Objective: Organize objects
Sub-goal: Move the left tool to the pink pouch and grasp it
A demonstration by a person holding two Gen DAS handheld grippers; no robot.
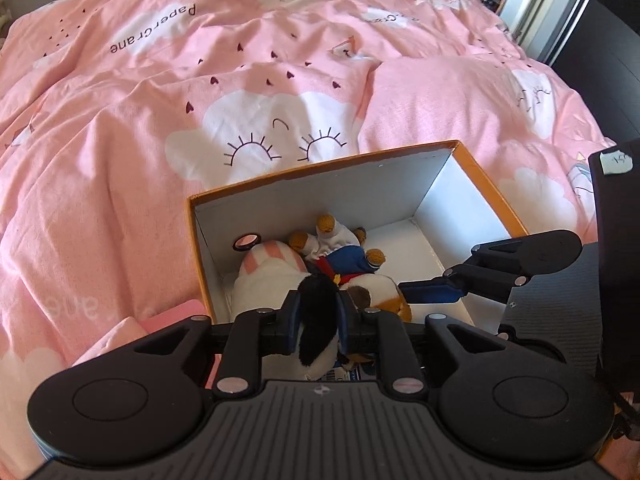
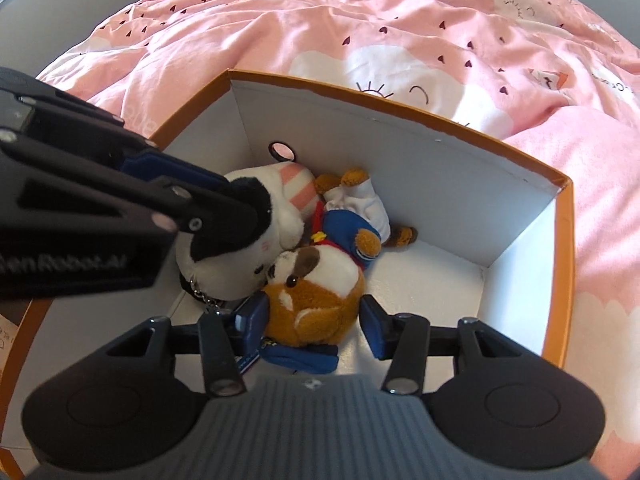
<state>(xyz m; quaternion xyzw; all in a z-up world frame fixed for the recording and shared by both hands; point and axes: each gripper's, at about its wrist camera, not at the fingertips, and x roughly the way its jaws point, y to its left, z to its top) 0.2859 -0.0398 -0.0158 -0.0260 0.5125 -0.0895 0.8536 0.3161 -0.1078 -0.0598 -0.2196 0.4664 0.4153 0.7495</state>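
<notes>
An orange box [image 1: 320, 168] [image 2: 400, 104] with white walls lies open on the bed. Inside it lie a white plush [image 1: 264, 276] [image 2: 224, 272] with pink stripes and a black ear, a brown-and-white plush [image 1: 384, 292] [image 2: 316, 304], and a small bear doll [image 1: 344, 260] [image 2: 344, 228] in a blue jacket. My left gripper [image 1: 318, 320] [image 2: 240, 208] is shut on the white plush's black ear. My right gripper [image 2: 314, 320] straddles the brown plush, which rests on the box floor; the right pad stands just off it. One right finger [image 1: 428, 292] shows in the left wrist view.
A round pink compact [image 1: 246, 242] [image 2: 281, 149] leans in the box's far left corner. A blue item [image 2: 304, 360] lies under the brown plush. The pink duvet [image 1: 280, 80] surrounds the box, a pillow [image 1: 440, 96] lies beyond it, and dark furniture [image 1: 616, 40] stands at the right.
</notes>
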